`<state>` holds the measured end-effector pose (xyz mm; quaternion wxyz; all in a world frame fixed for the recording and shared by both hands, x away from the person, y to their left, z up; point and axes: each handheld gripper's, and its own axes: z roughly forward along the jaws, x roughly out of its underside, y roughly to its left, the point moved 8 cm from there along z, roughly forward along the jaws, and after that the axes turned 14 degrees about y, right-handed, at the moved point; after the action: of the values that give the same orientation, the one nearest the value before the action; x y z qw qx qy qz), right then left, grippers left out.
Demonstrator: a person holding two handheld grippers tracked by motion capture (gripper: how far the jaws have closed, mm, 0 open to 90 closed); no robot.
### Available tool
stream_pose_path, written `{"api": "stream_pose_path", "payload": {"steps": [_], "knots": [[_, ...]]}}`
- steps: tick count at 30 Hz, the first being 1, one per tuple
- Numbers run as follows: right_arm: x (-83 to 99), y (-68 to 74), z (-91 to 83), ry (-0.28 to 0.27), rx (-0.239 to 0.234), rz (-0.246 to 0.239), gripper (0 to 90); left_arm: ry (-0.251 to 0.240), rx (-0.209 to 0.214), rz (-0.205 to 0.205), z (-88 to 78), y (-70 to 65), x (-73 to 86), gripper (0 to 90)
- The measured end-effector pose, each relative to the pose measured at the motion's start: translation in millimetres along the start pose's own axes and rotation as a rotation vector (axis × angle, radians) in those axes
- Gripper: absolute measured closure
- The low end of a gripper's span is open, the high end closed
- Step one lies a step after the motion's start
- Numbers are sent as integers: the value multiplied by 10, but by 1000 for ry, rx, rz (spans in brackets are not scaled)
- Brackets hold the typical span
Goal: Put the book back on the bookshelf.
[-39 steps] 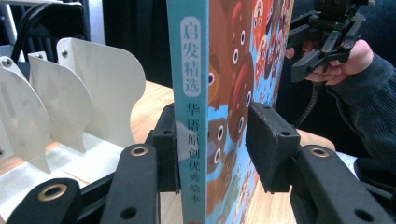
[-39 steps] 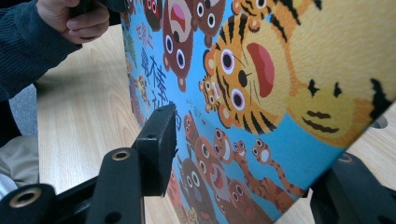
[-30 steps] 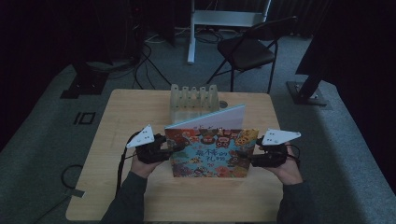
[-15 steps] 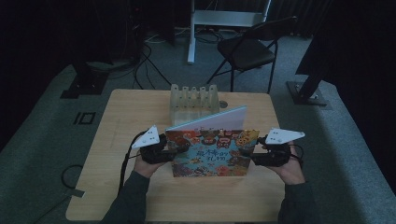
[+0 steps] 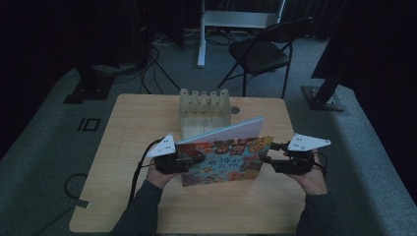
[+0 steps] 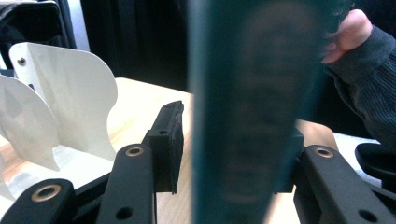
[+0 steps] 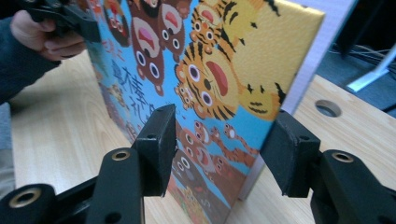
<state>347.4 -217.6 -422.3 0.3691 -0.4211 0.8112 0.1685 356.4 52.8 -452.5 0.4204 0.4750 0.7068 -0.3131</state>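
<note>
Two-handed, keeps left fingers and right fingers spread astride the picture book's side edges, pads not visibly pressing, book propped tilted mid-desk before the white rack, barely shifted lately, racking still ahead.

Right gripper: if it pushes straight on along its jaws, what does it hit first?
The book. The right gripper has its jaws astride the book's near edge, so that edge looks first in line. Whether the pads already press on it is unclear.
</note>
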Motion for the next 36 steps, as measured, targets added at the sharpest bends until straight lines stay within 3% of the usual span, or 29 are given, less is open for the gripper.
{"api": "stream_pose_path", "payload": {"steps": [10,14,20,36], "knots": [[23,-68,-30,9,39,17,469,13,-8,7,16,-27,12,640],[58,-100,-8,29,63,29,478,27,-30,10,25,-16,30,674],[99,-150,46,53,91,40,478,38,-27,12,38,-21,45,721],[159,-309,153,49,131,98,476,27,-43,22,51,-14,48,734]]}}
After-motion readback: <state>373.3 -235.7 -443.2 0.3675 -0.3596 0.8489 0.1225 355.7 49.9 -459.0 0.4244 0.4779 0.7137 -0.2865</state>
